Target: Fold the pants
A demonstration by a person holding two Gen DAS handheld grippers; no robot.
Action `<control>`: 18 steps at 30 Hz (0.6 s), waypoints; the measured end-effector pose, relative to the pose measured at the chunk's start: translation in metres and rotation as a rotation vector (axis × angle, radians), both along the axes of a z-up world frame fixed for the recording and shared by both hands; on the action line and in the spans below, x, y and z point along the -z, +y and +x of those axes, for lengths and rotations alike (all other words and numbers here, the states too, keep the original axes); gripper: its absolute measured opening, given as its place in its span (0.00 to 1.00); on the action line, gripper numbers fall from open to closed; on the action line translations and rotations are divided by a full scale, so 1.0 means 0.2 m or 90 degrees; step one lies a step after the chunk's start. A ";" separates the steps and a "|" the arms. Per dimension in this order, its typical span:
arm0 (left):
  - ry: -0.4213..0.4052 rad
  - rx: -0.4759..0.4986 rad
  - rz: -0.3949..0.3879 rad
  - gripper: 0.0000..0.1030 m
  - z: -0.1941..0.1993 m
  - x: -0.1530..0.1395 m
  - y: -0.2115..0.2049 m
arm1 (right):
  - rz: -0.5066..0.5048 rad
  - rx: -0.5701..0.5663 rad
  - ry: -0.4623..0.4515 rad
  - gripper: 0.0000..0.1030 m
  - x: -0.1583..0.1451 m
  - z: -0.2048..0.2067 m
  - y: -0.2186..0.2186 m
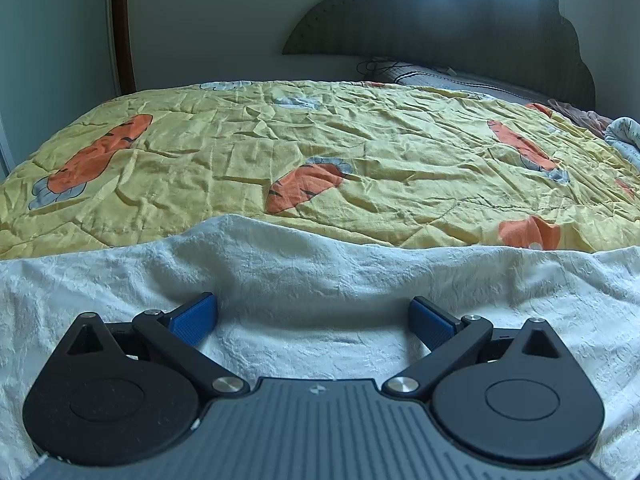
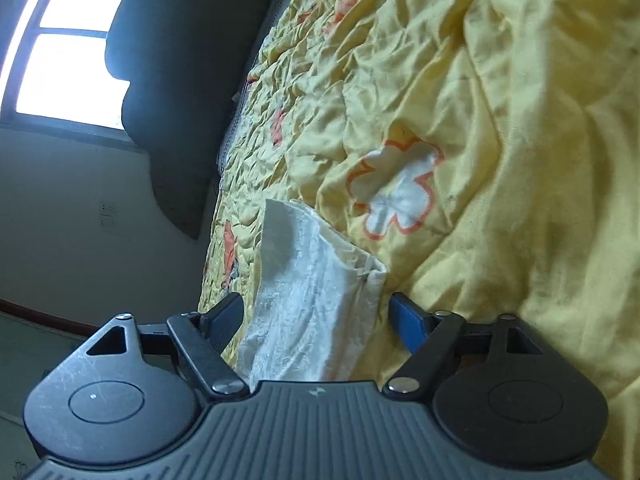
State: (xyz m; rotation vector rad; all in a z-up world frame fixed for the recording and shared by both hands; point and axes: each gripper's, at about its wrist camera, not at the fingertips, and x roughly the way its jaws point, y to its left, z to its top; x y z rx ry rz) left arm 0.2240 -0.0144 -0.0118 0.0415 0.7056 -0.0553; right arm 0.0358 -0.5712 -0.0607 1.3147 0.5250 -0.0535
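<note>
The white textured pants (image 1: pixel 304 264) lie across the near part of the bed in the left wrist view. My left gripper (image 1: pixel 312 316) is open, its blue pads (image 1: pixel 192 318) pressed down on the white cloth, which fills the wide gap between them. In the right wrist view, rolled on its side, a folded end of the pants (image 2: pixel 316 292) runs between the fingers of my right gripper (image 2: pixel 316 316). The jaws are wide apart, one on each side of the cloth and not closed on it.
A yellow quilt with orange carrots (image 1: pixel 320 148) covers the bed and also shows in the right wrist view (image 2: pixel 500 120). A dark headboard (image 1: pixel 460 24) and a grey pillow (image 1: pixel 440 76) are at the far end. Bundled cloth (image 1: pixel 624 136) lies at the right edge. A window (image 2: pixel 68 48) shows in the right wrist view.
</note>
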 end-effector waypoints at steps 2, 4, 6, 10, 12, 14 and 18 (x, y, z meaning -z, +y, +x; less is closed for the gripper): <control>0.000 0.000 0.000 1.00 0.00 0.00 0.00 | 0.005 -0.025 -0.014 0.81 0.00 0.04 0.03; 0.000 0.000 0.000 1.00 0.00 0.00 0.00 | 0.005 -0.043 -0.015 0.81 0.00 0.06 0.06; 0.000 -0.001 0.001 1.00 0.00 0.00 0.00 | -0.002 -0.045 -0.014 0.81 0.00 0.08 0.07; 0.001 -0.001 0.001 1.00 0.00 0.00 0.00 | -0.011 0.017 -0.002 0.81 -0.01 0.09 0.01; 0.001 -0.001 0.001 1.00 0.00 0.00 0.00 | -0.010 -0.005 0.005 0.81 -0.02 0.13 0.02; 0.001 -0.001 0.002 1.00 0.00 0.00 0.00 | -0.065 -0.051 0.023 0.81 -0.04 0.18 0.07; 0.002 -0.003 0.010 1.00 0.00 0.00 -0.01 | -0.133 0.021 0.075 0.20 -0.04 0.16 0.10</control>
